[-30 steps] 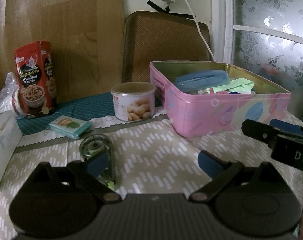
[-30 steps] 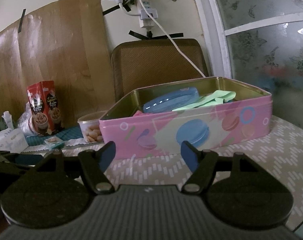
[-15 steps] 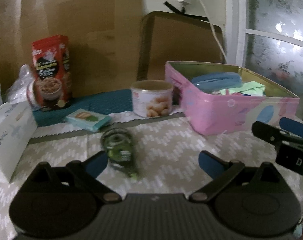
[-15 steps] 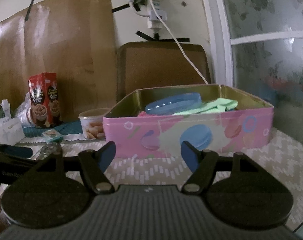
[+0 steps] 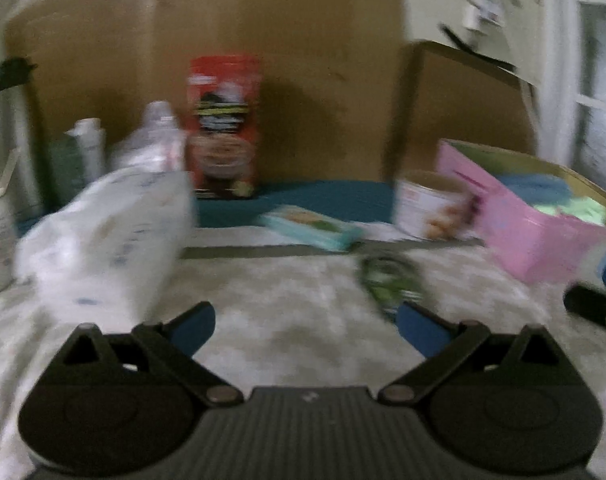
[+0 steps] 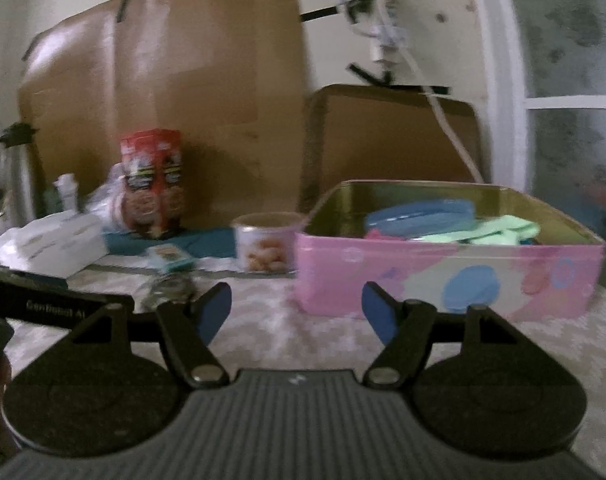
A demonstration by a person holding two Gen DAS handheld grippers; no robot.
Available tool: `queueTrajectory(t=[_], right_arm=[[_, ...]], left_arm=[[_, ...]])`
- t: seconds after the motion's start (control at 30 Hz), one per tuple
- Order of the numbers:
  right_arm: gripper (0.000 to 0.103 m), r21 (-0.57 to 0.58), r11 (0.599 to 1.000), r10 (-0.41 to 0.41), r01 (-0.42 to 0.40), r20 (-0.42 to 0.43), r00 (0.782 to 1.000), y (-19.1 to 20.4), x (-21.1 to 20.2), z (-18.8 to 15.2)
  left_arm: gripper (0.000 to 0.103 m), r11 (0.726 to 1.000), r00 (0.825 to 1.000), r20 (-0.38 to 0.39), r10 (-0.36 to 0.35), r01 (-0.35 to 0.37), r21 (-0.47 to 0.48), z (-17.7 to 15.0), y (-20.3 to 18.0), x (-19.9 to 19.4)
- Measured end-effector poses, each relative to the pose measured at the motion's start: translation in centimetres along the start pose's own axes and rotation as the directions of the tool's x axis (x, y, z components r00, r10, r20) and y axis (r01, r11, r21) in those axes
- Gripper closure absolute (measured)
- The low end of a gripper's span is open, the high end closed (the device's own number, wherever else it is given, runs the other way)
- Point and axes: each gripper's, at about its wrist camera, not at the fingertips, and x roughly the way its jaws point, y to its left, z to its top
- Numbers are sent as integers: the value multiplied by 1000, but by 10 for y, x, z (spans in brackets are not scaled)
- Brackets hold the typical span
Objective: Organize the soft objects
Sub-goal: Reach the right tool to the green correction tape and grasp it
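Note:
A pink tin box (image 6: 451,280) stands on the table at the right, with a blue case (image 6: 419,216) and light green cloth (image 6: 499,234) inside; it shows blurred at the right edge (image 5: 523,236) of the left wrist view. A white soft pack (image 5: 103,240) lies at the left, ahead of my left gripper (image 5: 305,326), which is open and empty. The same soft pack (image 6: 51,244) appears far left in the right wrist view. My right gripper (image 6: 297,312) is open and empty, a short way in front of the tin.
A red snack carton (image 5: 223,128), a small round snack tub (image 6: 265,242), a teal packet (image 5: 311,224) and a green tape dispenser (image 5: 387,280) sit on the patterned tablecloth. Bottles and a cup stand far left. Cardboard and a chair back close off the rear.
The left wrist view has swung left: the tin slid to the right edge and the white soft pack came into the left centre. The right view also turned left. Both grippers stayed open.

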Motion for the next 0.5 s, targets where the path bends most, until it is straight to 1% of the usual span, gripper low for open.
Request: queueTrajectory(t=[0.1, 0.17, 0.23, 0.33, 0.5], right_arm=[[29, -27, 994, 99, -101, -70, 993, 13, 14, 5], [29, -56, 985, 152, -161, -132, 980, 26, 27, 9], [29, -79, 975, 188, -207, -201, 961, 40, 44, 12], [29, -82, 964, 224, -252, -258, 940, 55, 65, 14], [29, -95, 959, 231, -269, -296, 927, 67, 94, 19]], left_arm=[[2, 994, 1000, 18, 21, -19, -111, 2, 26, -3], [2, 985, 1000, 15, 22, -19, -173, 2, 38, -2], [2, 982, 1000, 9, 27, -25, -187, 3, 41, 1], [2, 985, 1000, 11, 21, -19, -172, 4, 38, 3], [2, 987, 1000, 16, 15, -12, -159, 3, 35, 2]])
